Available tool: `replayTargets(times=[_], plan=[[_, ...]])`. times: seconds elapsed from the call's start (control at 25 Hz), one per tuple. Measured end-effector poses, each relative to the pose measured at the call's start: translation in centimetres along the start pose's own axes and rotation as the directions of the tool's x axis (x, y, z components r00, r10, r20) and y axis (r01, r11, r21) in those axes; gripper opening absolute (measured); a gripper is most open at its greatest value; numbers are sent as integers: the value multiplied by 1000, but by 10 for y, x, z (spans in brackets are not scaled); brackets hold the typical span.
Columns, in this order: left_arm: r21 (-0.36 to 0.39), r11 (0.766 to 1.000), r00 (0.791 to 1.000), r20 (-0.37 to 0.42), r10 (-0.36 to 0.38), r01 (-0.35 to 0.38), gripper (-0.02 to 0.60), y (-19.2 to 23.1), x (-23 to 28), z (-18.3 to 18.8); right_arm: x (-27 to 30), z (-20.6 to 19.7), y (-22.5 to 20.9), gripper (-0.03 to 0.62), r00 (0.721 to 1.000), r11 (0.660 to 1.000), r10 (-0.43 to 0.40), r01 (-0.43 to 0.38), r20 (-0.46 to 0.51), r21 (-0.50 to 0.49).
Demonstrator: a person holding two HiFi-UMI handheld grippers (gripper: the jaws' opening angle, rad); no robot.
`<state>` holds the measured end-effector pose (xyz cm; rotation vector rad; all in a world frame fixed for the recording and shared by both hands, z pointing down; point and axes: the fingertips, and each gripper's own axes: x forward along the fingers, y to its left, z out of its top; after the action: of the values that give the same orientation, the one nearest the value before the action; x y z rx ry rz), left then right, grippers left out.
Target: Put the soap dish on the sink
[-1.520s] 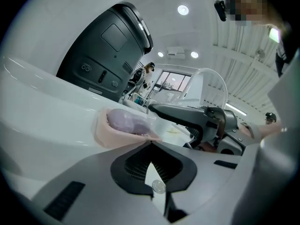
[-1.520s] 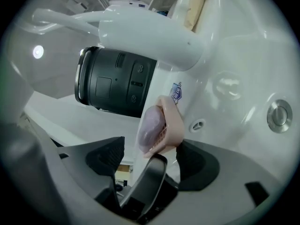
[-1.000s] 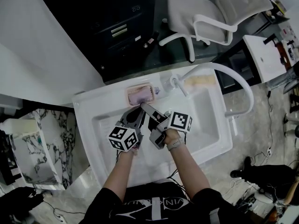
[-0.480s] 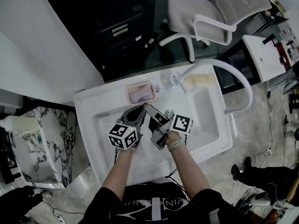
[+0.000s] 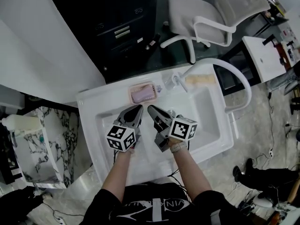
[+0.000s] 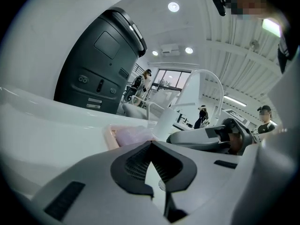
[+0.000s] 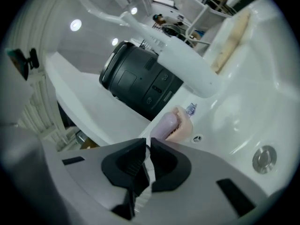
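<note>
The pink soap dish (image 5: 142, 93) with a lilac bar of soap (image 5: 141, 95) in it sits on the back ledge of the white sink (image 5: 89, 103), left of the faucet base. It shows in the left gripper view (image 6: 112, 136) and in the right gripper view (image 7: 185, 120), ahead of the jaws and apart from them. My left gripper (image 5: 136, 109) hovers over the basin, shut and empty, its tips meeting (image 6: 150, 145). Beside it my right gripper (image 5: 151, 109) is closing; its jaws stand almost together (image 7: 147, 147) with nothing between them.
A tall arched white faucet (image 5: 236, 80) curves over the basin's right half. A beige sponge (image 5: 201, 80) lies on the back ledge right of the faucet base. The drain (image 7: 264, 159) is in the basin floor. A marble-patterned stand (image 5: 33, 144) stands left of the sink, a white office chair (image 5: 211, 18) beyond it.
My right gripper, open with its tips close to the dish, has drawn back a little toward me, rolled, and shut. The dish stays on the ledge. The left gripper has barely moved.
</note>
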<state>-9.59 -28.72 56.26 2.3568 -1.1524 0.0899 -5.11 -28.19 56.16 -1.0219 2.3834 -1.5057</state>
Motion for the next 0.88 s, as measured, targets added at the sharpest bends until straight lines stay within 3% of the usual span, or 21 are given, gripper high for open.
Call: replayTargets(times=[0.08, 0.2, 0.44, 0.6, 0.88], plan=[[23, 1000, 1000, 5, 8, -8, 14, 1, -5, 5, -1, -1, 6, 43, 999, 988, -35, 31, -22, -149], [54, 998, 1000, 15, 20, -20, 14, 3, -13, 13, -4, 1, 13, 38, 996, 936, -87, 70, -34, -346], [88, 995, 998, 51, 44, -48, 14, 8, -34, 34, -18, 14, 29, 37, 991, 832, -131, 115, 10, -543], [124, 990, 995, 79, 64, -73, 14, 9, -53, 51, -32, 26, 38, 36, 986, 761, -159, 157, 54, -629], [142, 980, 983, 135, 121, -141, 14, 18, -89, 77, -53, 41, 55, 35, 982, 723, -153, 188, 111, -665]])
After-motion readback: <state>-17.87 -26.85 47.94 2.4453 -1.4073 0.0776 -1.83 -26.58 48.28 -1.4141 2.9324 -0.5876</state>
